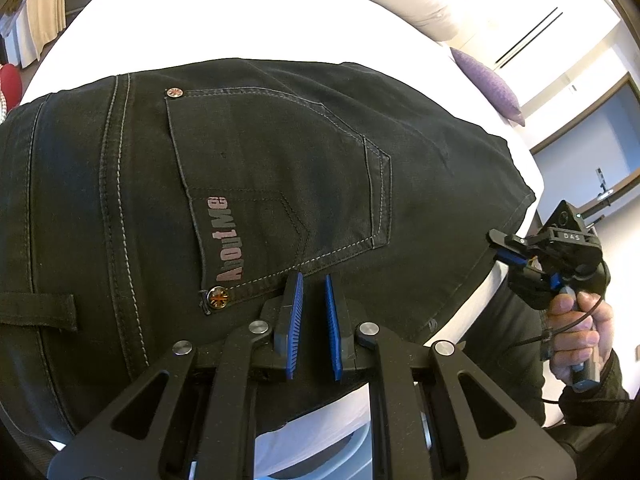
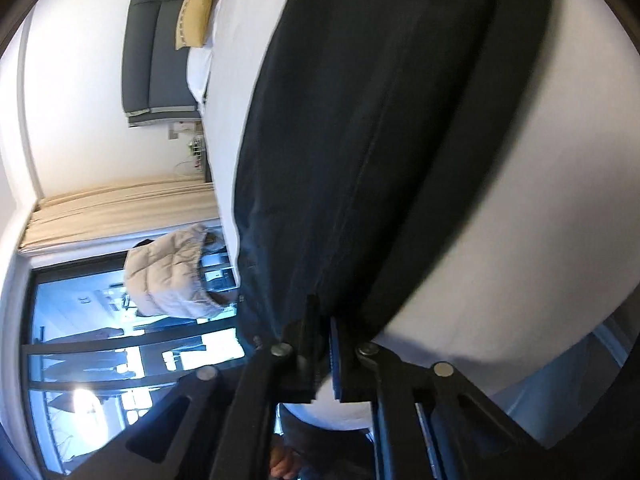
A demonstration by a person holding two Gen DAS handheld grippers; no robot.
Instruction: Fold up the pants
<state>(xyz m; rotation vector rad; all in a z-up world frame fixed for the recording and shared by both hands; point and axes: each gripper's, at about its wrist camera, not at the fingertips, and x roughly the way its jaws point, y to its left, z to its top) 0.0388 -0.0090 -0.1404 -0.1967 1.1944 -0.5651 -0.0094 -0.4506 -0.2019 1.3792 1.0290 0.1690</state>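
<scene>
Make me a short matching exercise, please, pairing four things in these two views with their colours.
Things:
1. pants
2. bed sheet
3. small pillow
4. pads of the left tool

Colours:
A. blue
B. white
C. black
D. purple

Pairs: 1-C, 2-B, 3-D, 4-A
</scene>
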